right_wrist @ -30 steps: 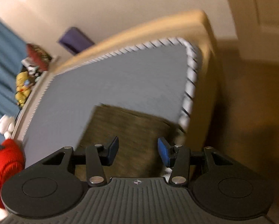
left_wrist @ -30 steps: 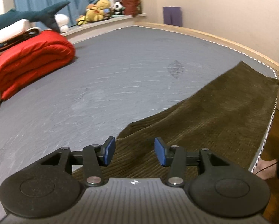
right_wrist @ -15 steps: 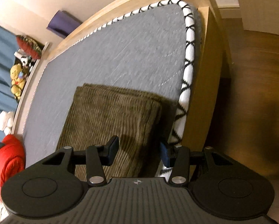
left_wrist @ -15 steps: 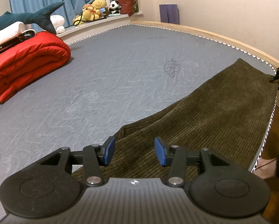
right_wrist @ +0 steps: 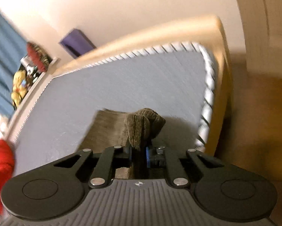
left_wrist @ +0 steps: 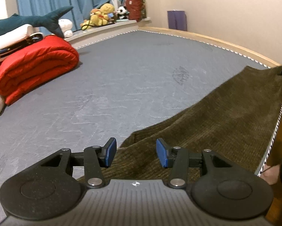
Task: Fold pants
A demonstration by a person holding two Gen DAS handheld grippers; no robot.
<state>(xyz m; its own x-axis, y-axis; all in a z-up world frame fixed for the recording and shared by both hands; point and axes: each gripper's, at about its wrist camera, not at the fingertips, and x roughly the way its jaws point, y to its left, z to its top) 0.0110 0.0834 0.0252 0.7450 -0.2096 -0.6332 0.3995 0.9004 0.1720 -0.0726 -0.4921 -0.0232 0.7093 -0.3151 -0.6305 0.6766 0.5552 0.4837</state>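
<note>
Dim warm indoor light, fisheye warp; right view motion-blurred.

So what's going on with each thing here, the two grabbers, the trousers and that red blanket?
Right gripper: just closed, pinching a bunched end of the pants.
Left gripper: jaws apart, holding nothing, over the other end of the pants.
Pants: olive corduroy, spread along the mattress edge, one end lifted.
Red blanket: folded, lying on the mattress.

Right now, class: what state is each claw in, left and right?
Left claw: open, hovering over the pants, gripping nothing.
Right claw: has just closed, shut on a bunched corner of the pants.
</note>
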